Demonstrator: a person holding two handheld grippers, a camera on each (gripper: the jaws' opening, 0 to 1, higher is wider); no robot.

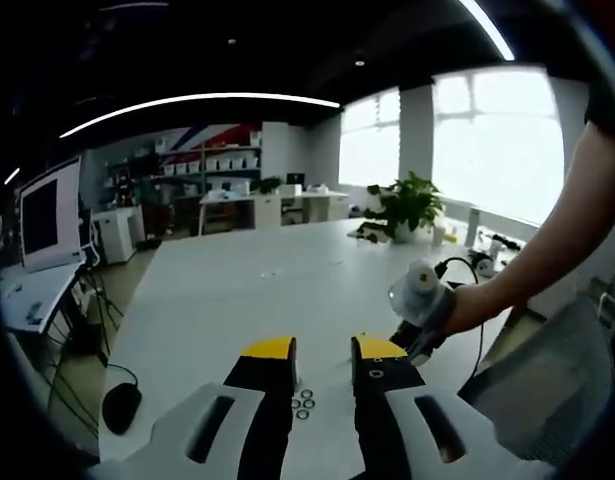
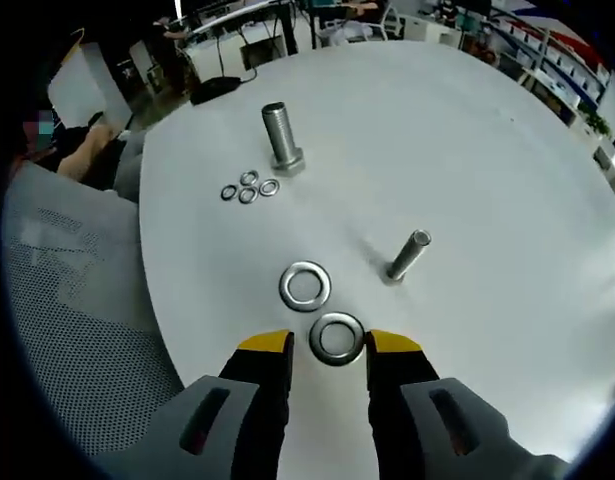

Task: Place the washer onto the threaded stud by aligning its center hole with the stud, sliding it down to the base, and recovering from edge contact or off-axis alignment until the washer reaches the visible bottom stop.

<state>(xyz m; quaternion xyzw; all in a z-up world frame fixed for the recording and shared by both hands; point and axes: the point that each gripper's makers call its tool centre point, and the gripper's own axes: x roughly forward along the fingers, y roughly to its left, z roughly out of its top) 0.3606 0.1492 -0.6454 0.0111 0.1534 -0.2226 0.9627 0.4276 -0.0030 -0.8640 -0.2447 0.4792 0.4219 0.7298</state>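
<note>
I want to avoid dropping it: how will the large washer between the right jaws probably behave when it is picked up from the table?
The washer looks like rigid metal, so it should not bend. It lies flat on the smooth white table, so its thin edge may be hard to catch and it might slide. If dropped on its edge, the round shape could let it roll.

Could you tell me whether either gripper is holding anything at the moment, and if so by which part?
Nothing is held. The right gripper is open around a large washer lying flat on the table; the left gripper is open above small washers.
</note>
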